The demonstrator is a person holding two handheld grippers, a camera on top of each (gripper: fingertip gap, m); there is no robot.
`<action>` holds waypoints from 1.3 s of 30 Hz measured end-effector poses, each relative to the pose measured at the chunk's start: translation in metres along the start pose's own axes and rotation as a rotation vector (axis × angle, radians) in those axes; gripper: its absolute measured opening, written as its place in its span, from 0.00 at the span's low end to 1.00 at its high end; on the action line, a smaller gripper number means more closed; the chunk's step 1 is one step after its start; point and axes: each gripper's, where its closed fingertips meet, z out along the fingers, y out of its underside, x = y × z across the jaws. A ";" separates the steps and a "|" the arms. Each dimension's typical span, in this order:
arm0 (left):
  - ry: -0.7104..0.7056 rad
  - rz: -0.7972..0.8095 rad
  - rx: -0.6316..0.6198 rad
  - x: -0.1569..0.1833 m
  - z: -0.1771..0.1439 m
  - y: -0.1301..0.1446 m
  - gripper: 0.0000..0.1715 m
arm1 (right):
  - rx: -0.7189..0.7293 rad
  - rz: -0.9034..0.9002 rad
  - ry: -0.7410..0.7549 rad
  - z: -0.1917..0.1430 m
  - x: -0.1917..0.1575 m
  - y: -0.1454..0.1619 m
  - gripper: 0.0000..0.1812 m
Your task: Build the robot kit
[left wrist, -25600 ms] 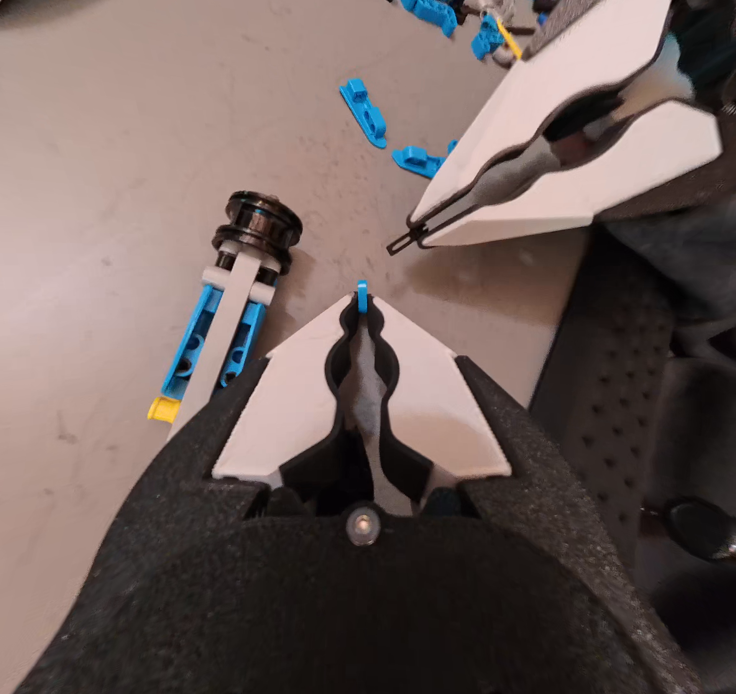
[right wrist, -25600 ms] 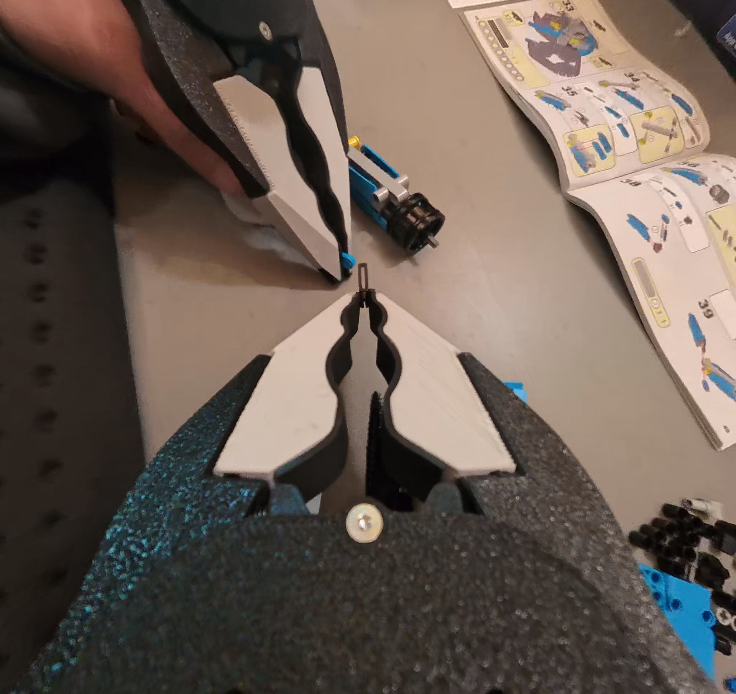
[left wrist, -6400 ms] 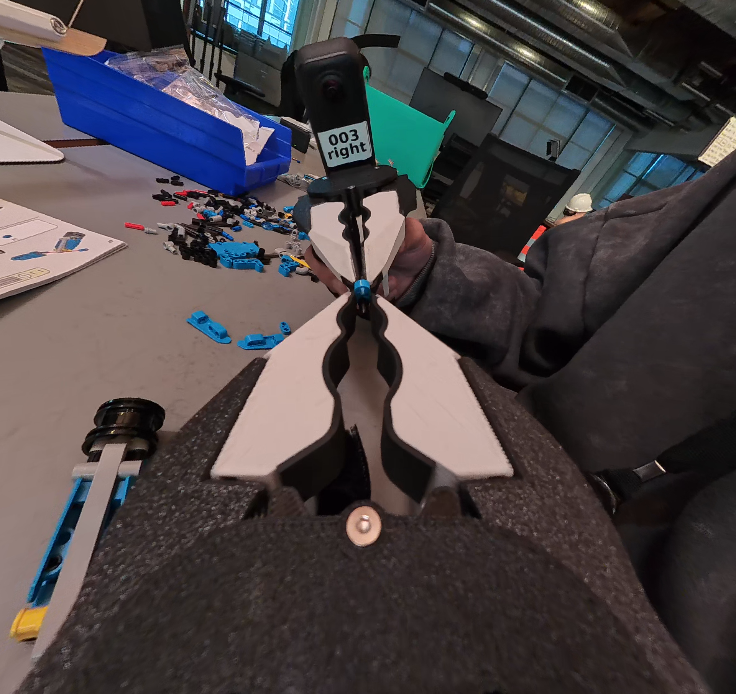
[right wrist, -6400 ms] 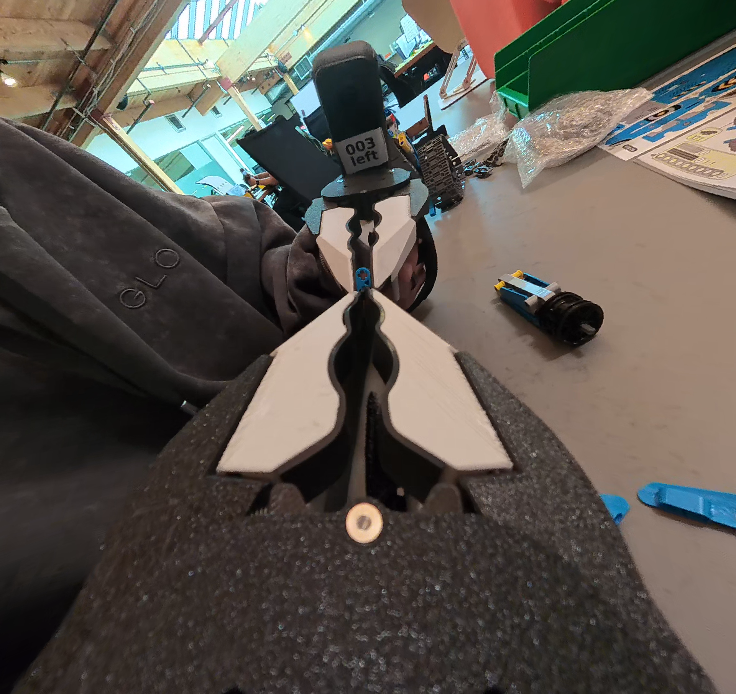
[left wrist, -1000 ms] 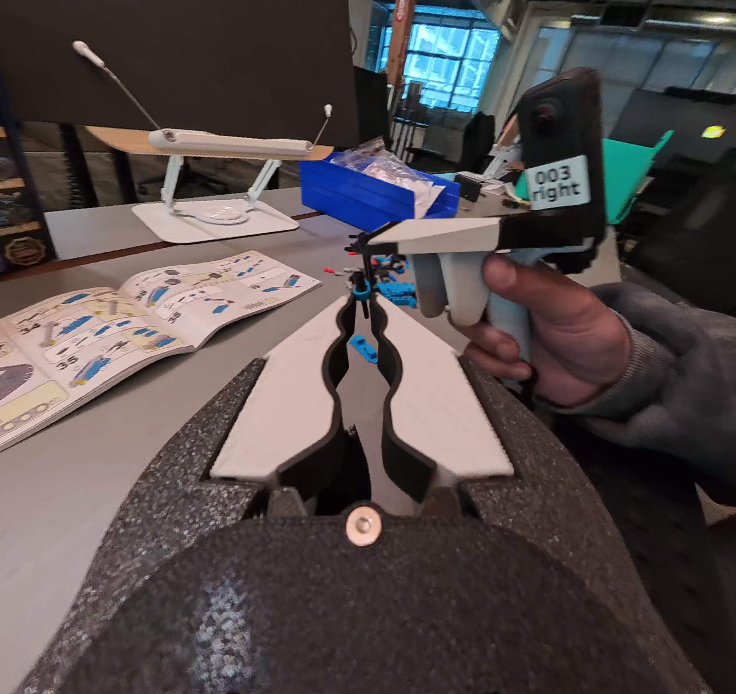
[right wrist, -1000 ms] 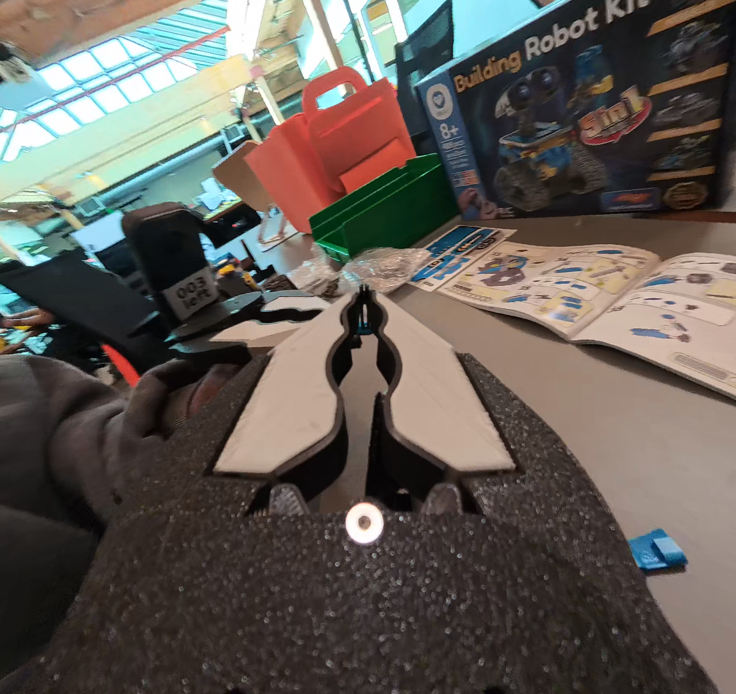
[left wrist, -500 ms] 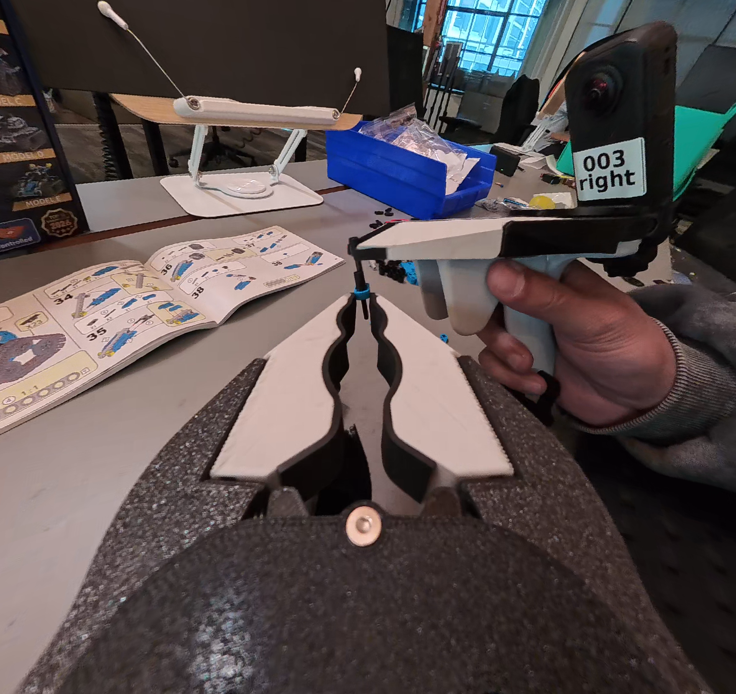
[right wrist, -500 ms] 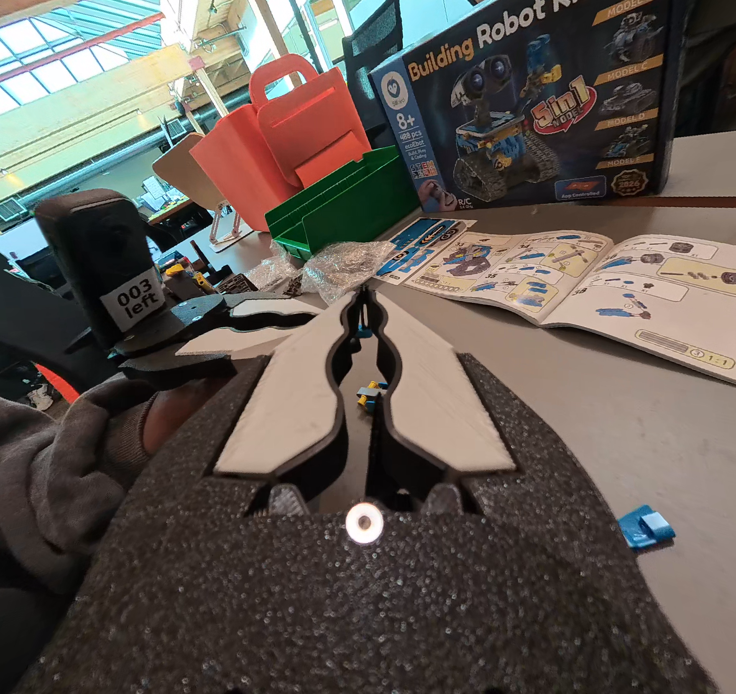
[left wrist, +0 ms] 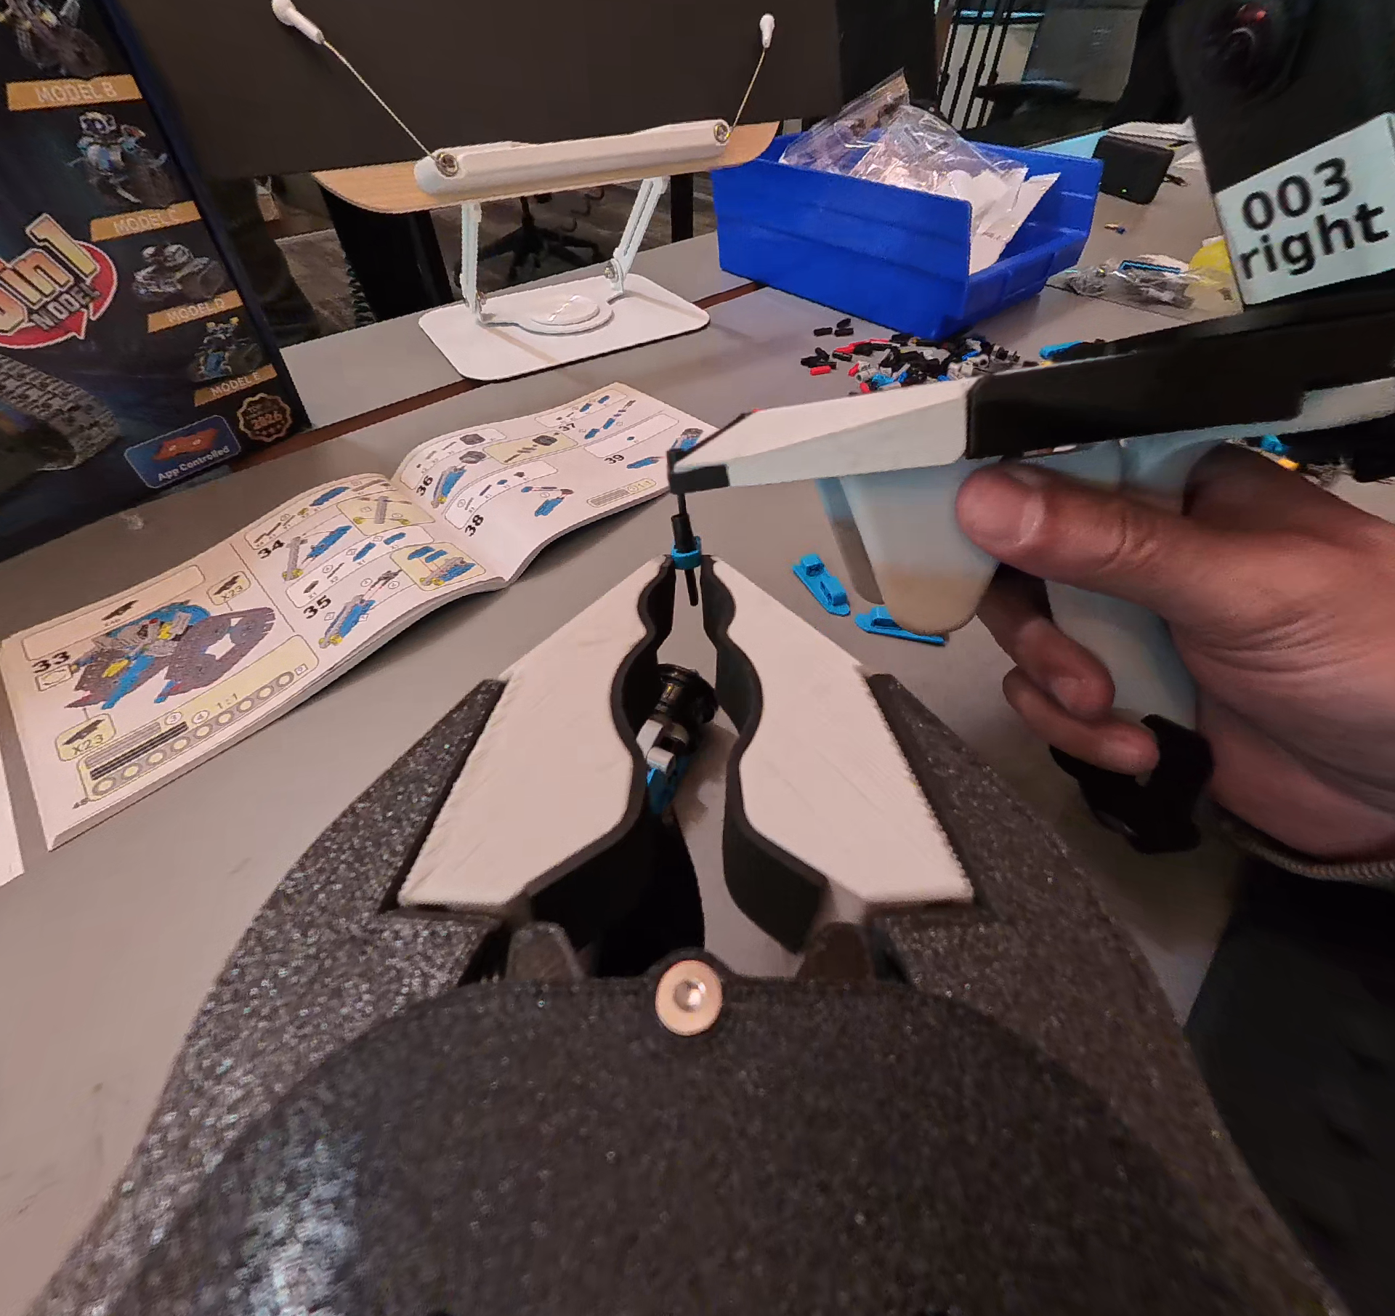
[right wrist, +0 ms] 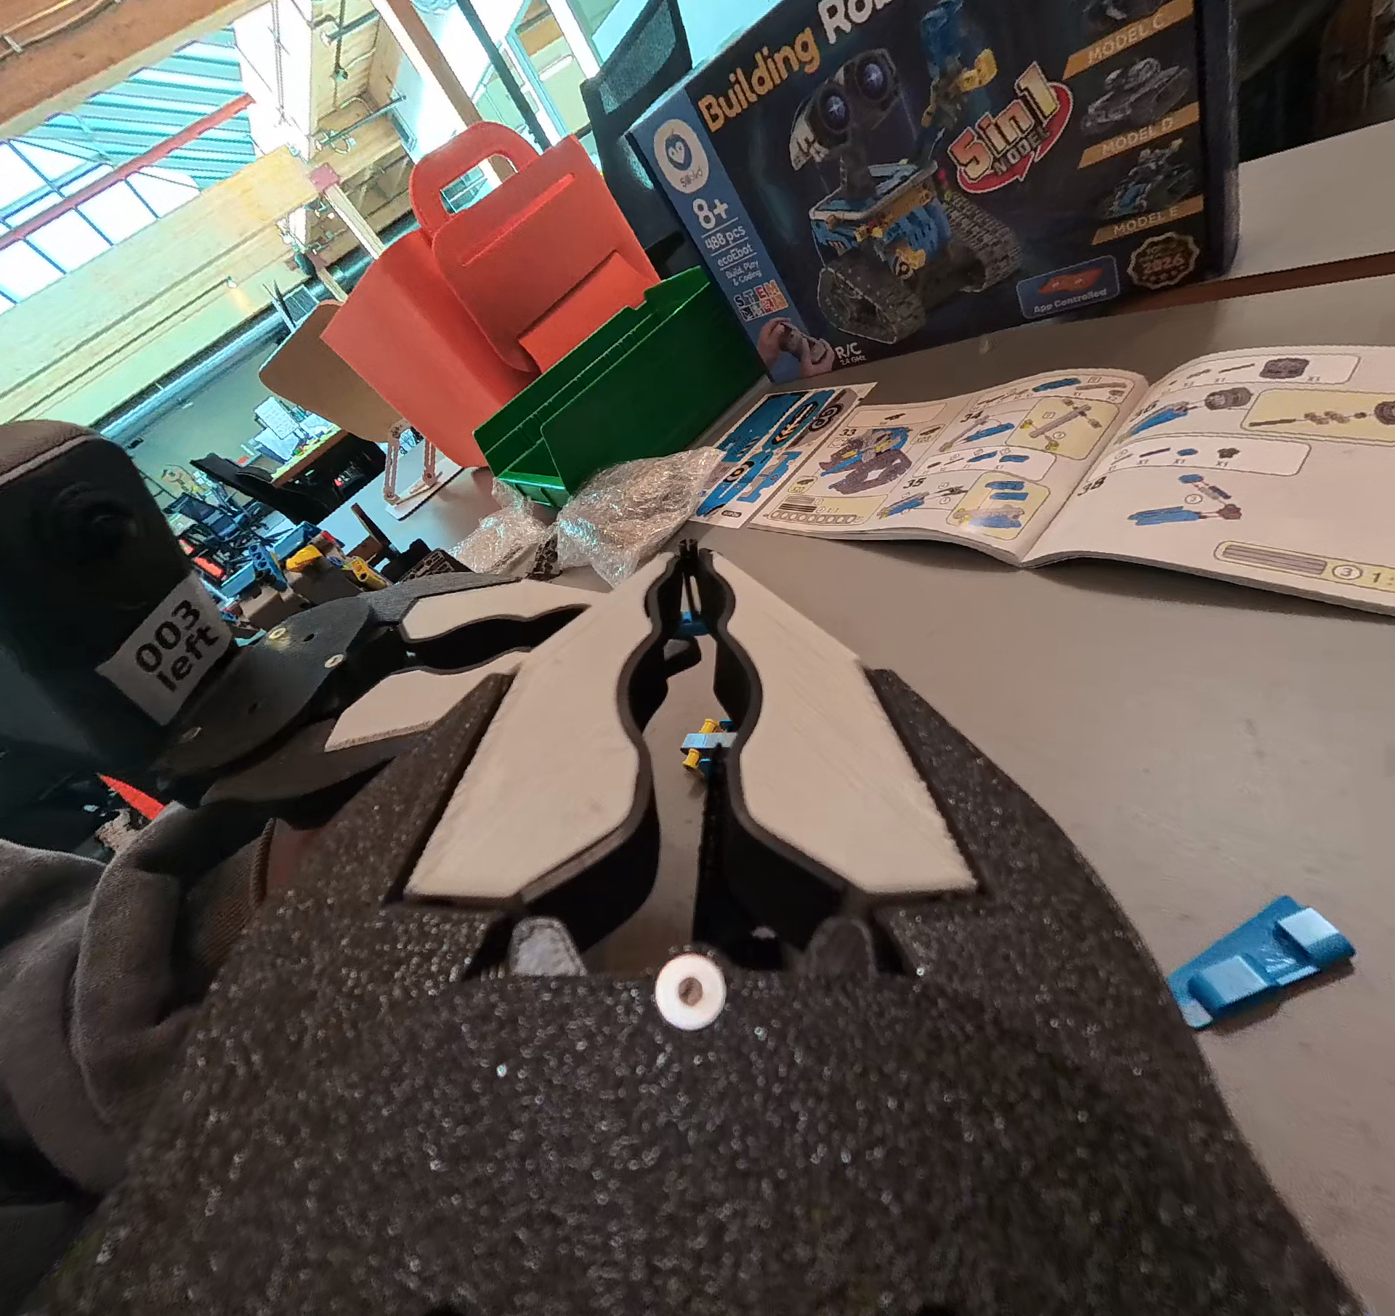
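We see the left claw [left wrist: 685, 562] closed on a small blue bushing [left wrist: 686, 553], pinched at the very tips and held above the grey table [left wrist: 189, 902]. The right claw [right wrist: 688, 553], coming in from the right of the left wrist view, is closed on a thin black axle [left wrist: 685, 536]. The axle hangs straight down from its tips and passes through the bushing, its lower end showing just below, between the left claw's fingers [left wrist: 558, 744].

On the table beneath the left claw, seen through the gap between its fingers, lies a wheel subassembly [left wrist: 668, 736] with a black hub and blue beams. An open instruction booklet [left wrist: 317, 600] lies to the left. Two loose blue parts [left wrist: 823, 581] lie to the right of the claw tips, partly behind the right claw's handle. Farther off sit a scatter of small black and blue pieces [left wrist: 898, 362] and a blue bin [left wrist: 868, 253].

In the right wrist view, a blue wedge-shaped part [right wrist: 1261, 966] lies near right, and a kit box [right wrist: 943, 147] stands at the far edge.
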 end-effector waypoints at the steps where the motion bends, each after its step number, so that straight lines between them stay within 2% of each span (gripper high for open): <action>1: 0.002 -0.009 0.000 0.000 0.000 0.000 0.04 | -0.004 -0.004 0.003 0.000 0.000 0.001 0.02; 6: 0.004 -0.036 0.003 -0.004 -0.001 0.001 0.03 | -0.015 -0.037 0.015 0.000 0.000 0.003 0.02; 13: 0.013 0.011 -0.023 0.001 0.001 0.004 0.03 | -0.081 -0.093 0.018 0.003 0.001 0.007 0.02; 21: 0.020 0.003 -0.015 0.002 0.001 0.004 0.03 | -0.100 0.003 -0.029 -0.002 0.005 0.008 0.02; 28: 0.057 -0.064 0.014 0.001 -0.001 0.001 0.03 | -0.107 0.139 -0.105 -0.002 0.005 0.007 0.02; 39: 0.096 -0.117 0.037 0.001 -0.002 -0.001 0.02 | -0.088 0.526 -0.283 -0.006 0.010 0.011 0.02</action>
